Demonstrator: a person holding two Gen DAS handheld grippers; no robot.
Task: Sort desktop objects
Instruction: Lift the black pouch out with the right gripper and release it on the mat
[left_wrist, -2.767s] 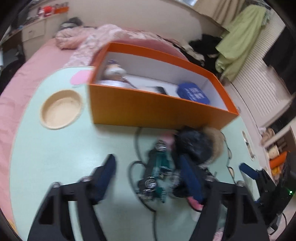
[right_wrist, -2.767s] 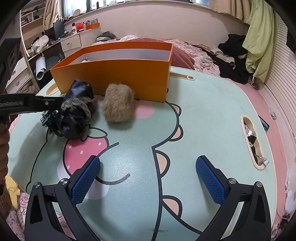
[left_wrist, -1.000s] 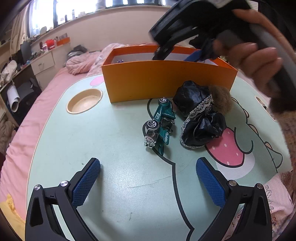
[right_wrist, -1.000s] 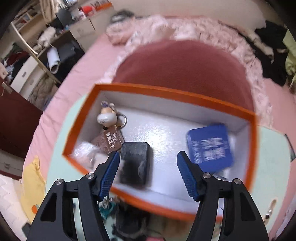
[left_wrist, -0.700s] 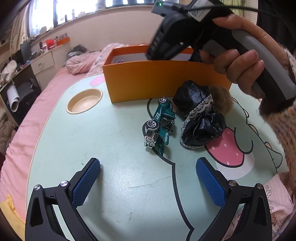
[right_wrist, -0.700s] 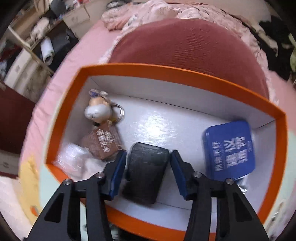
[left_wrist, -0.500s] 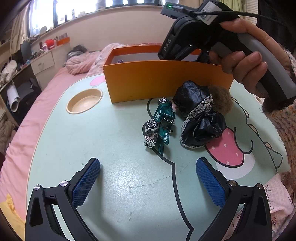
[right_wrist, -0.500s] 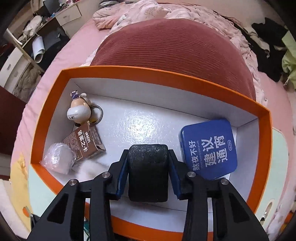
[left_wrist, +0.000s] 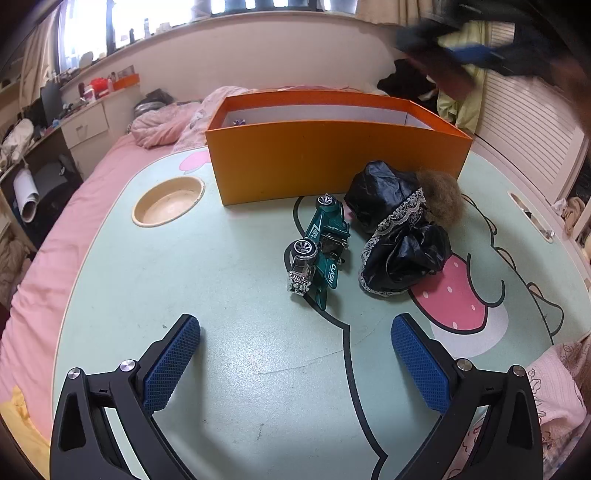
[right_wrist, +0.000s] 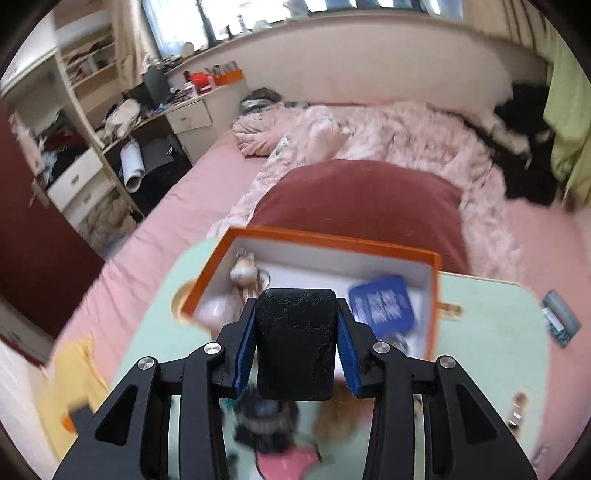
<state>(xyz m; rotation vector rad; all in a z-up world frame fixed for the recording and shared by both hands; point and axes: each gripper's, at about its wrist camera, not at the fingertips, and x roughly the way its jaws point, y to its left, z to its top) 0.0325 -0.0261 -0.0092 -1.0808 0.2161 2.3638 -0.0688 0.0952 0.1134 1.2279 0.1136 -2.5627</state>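
Right gripper (right_wrist: 295, 347) pinches black rectangular block (right_wrist: 296, 343) between blue pads, held in air above orange box (right_wrist: 332, 240) — jaws have just been closing onto it. Advice: keep squeeze firm, carry level, clear box wall before setting down. Left gripper (left_wrist: 295, 363) spread wide, empty, low over table (left_wrist: 221, 295). Green toy car (left_wrist: 320, 245), black lace-trimmed cloth (left_wrist: 397, 236), brown fluff ball (left_wrist: 441, 197) wait on table. Box contents: blue tin (right_wrist: 382, 302), small figurine (right_wrist: 243, 271) — rest blurred.
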